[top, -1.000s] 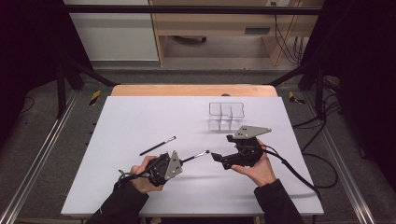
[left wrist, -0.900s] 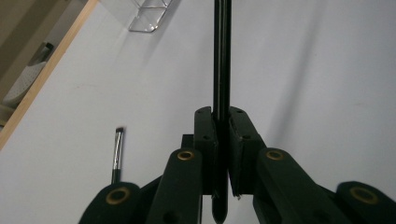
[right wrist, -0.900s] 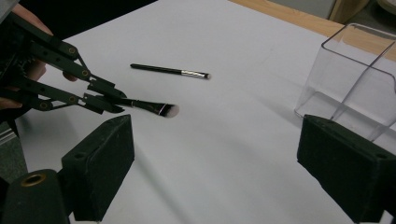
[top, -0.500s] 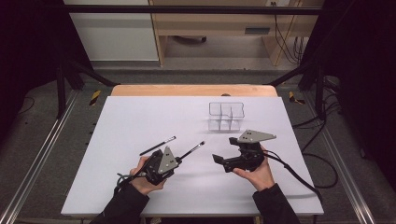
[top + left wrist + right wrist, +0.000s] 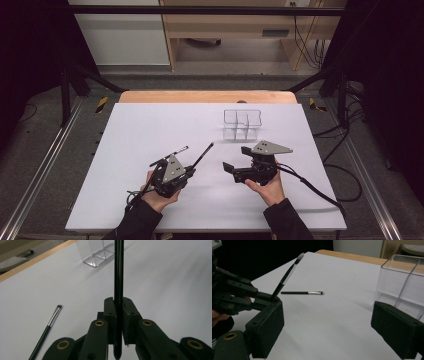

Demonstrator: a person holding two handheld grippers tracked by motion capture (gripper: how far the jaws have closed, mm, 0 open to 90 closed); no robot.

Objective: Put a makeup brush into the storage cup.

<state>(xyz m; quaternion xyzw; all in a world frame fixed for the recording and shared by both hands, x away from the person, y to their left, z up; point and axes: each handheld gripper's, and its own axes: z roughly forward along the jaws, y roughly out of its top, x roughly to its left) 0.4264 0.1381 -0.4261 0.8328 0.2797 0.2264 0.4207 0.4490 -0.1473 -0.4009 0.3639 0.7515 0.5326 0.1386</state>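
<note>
Clear plastic made up the small divided organizer (image 5: 242,124) that stood toward the far right of the white bench (image 5: 150,125) in the high view, and none of its compartments held anything that I could see. Nearer the person, the left tongs (image 5: 192,171) were clenched on a black makeup brush (image 5: 202,154), whose long axis ran up and to the right, its tip aimed roughly at the organizer. A second brush (image 5: 169,155) lay flat on the bench just beside the left tongs, on their far side, also slanting up to the right. The right tongs (image 5: 237,159) hovered well apart from the left ones, released and wide, with nothing between them.

From the left gripper view, the held brush (image 5: 118,290) stood straight up the middle, pinched between the two pads (image 5: 110,315), its blunt end poking out below them. The other brush (image 5: 47,327) lay on the bench at the left, bristles pointing away. The organizer (image 5: 96,252) sat at the top.

From the right gripper view, the organizer (image 5: 404,282) stood at the right, see-through and bare inside. The left tongs (image 5: 273,299) held their brush (image 5: 287,276) tilted upward, pale tip highest. The loose brush (image 5: 302,292) lay crosswise beyond.
</note>
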